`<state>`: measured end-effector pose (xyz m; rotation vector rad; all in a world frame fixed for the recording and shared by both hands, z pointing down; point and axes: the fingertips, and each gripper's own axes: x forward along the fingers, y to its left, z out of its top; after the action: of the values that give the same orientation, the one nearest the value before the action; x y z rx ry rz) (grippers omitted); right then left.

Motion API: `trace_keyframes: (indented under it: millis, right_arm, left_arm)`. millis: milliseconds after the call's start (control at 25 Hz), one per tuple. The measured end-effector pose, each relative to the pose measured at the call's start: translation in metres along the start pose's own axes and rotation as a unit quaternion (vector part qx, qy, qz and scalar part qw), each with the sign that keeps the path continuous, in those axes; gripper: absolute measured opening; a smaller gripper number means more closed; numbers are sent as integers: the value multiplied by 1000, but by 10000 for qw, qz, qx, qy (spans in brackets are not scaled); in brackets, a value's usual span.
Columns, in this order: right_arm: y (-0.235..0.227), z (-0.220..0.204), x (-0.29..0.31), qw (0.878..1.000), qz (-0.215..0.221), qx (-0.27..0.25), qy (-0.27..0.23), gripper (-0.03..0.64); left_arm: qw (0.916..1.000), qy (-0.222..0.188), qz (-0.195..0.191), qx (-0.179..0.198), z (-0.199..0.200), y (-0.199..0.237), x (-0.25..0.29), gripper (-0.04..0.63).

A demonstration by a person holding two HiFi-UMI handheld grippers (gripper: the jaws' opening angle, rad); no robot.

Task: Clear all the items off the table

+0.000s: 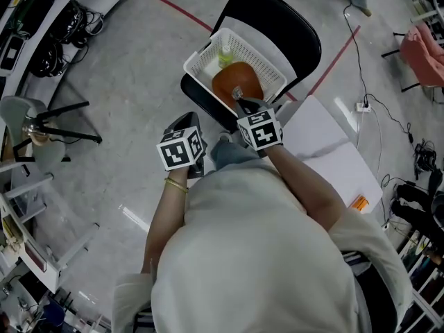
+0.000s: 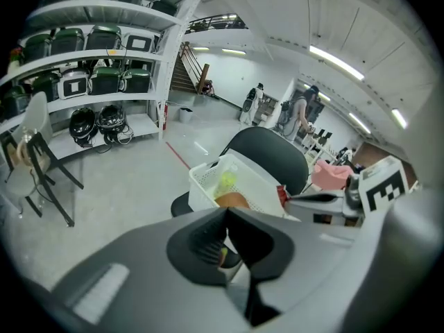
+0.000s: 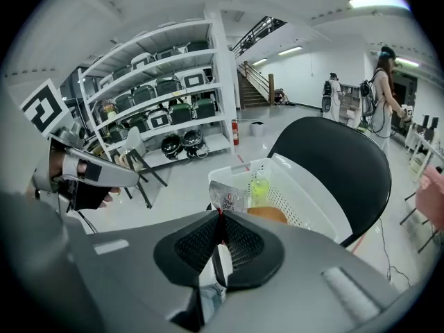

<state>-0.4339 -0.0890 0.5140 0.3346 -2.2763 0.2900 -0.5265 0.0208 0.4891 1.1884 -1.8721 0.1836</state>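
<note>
Fingers closed, the right gripper [image 3: 220, 217] pinched a snack packet [image 3: 227, 198] by its edge above the white basket [image 3: 316, 200]; it looked light, soft, slippery, best held at the seam. The left gripper [image 2: 227, 217] stood shut, seemingly empty.

A black chair [image 1: 300, 33] stands on the glossy grey floor [image 1: 125, 96]. Red tape lines [image 1: 177, 10] run past the chair on both sides, a white power strip [image 1: 363, 106] lies on a black cable off to its right, and a pink cloth [image 1: 424, 50] is draped over another seat at the right edge. At the left are a grey folding chair [image 1: 28, 127] and coils of black cable [image 1: 59, 33]. Farther off, white shelving [image 3: 163, 75] carries dark cases and, lower down, black helmets [image 3: 170, 144], a staircase [image 3: 255, 82] climbs by the far wall, and a person with a backpack [image 3: 383, 92] stands at the right.
</note>
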Motion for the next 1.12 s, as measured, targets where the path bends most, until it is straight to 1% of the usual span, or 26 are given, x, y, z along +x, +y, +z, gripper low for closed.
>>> trace_keyframes:
  millis: [280, 480, 600, 760, 1000, 1040, 1080, 1120]
  right_arm:
    - [-23, -14, 13, 9993, -236, 109, 271, 16]
    - [-34, -15, 20, 9986, -344, 239, 335, 17]
    - [-38, -15, 24, 9980, -412, 315, 352, 17]
    - [-46, -14, 26, 9967, -564, 458, 353, 17]
    - [-57, -17, 21, 9950, -641, 650, 412, 21]
    - [-57, -18, 21, 9950, -588, 696, 420, 28]
    - [-57, -19, 21, 9949, -511, 753, 426, 63]
    - [-56, -20, 22, 9948, -431, 820, 429, 146]
  left_arm:
    - [9999, 66, -66, 90, 8, -1, 11, 9]
    - [9995, 185, -138, 208, 13, -2, 22, 9]
    - [9987, 262, -253, 350, 16, -5, 29, 9]
    - [9964, 346, -434, 636, 23, -11, 41, 9]
    - [9943, 381, -595, 801, 37, -23, 54, 9]
    - [9939, 388, -618, 827, 39, -25, 56, 9]
    - [9936, 396, -638, 843, 41, -27, 58, 9]
    - [9934, 402, -655, 854, 42, -29, 59, 9]
